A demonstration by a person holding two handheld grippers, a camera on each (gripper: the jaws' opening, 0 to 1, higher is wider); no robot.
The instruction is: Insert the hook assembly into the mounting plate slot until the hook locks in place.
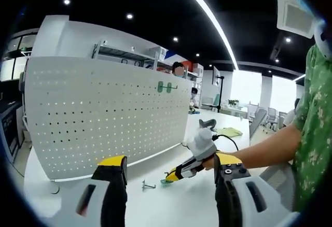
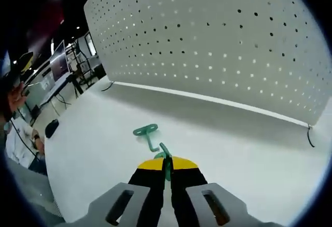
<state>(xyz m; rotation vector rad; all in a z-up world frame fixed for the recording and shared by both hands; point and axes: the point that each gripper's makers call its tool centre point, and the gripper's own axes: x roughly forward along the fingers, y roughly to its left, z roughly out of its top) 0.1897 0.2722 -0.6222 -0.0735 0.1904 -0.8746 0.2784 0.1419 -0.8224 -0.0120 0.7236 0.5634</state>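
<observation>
Left gripper view: left gripper (image 1: pixel 170 178) held above the white table (image 1: pixel 176 206), yellow-tipped jaws spread wide, nothing between them. Upright white pegboard (image 1: pixel 104 118) straight ahead, with a green hook (image 1: pixel 167 87) already hung near its upper right. Small metal hook (image 1: pixel 149 185) lying on the table near the board's foot. From the right, right gripper (image 1: pixel 171 177) angled down to the tabletop, gripped by a person's hand (image 1: pixel 207 162).

Right gripper view: right gripper (image 2: pixel 167 165) with jaws pinched narrow on a green hook assembly (image 2: pixel 150 136), its looped end resting on the table in front of the pegboard (image 2: pixel 218 45), well apart from it.
</observation>
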